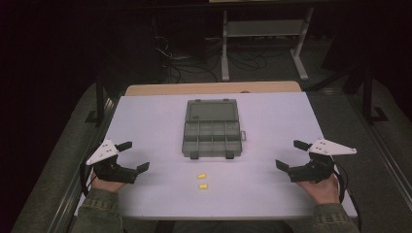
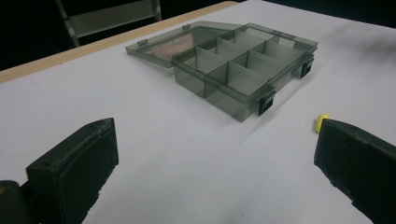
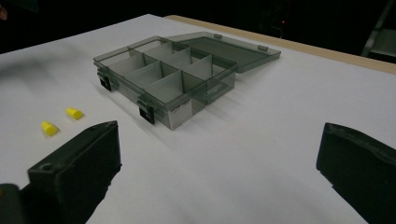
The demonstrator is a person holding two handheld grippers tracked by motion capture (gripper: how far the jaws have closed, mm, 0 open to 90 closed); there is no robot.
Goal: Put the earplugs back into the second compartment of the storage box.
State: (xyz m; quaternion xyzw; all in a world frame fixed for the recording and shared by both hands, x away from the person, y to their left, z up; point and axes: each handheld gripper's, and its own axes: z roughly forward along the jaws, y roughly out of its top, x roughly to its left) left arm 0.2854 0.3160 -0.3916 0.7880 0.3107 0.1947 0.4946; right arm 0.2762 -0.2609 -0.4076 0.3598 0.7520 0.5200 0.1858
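A smoky clear compartment box [image 1: 212, 134] lies in the middle of the white table with its lid [image 1: 211, 110] flat open behind it. The box [image 2: 243, 70] has several empty compartments, and the right gripper view sees the box [image 3: 163, 79] from the other side. Two small yellow earplugs [image 1: 201, 175] [image 1: 202, 186] rest in front of it; they appear as earplugs [image 3: 74, 113] [image 3: 48, 128] at the left of the right gripper view, and one earplug [image 2: 321, 120] peeks past a jaw. My left gripper [image 1: 134, 156] and right gripper [image 1: 292, 154] rest open at the table's sides, holding nothing.
The white table top [image 1: 145, 121] ends in a wooden strip [image 1: 214, 88] at the far edge. Beyond it stands a metal frame [image 1: 265, 29] with cables on a dark floor. The person's hands and green sleeves [image 1: 97, 208] come in at the near corners.
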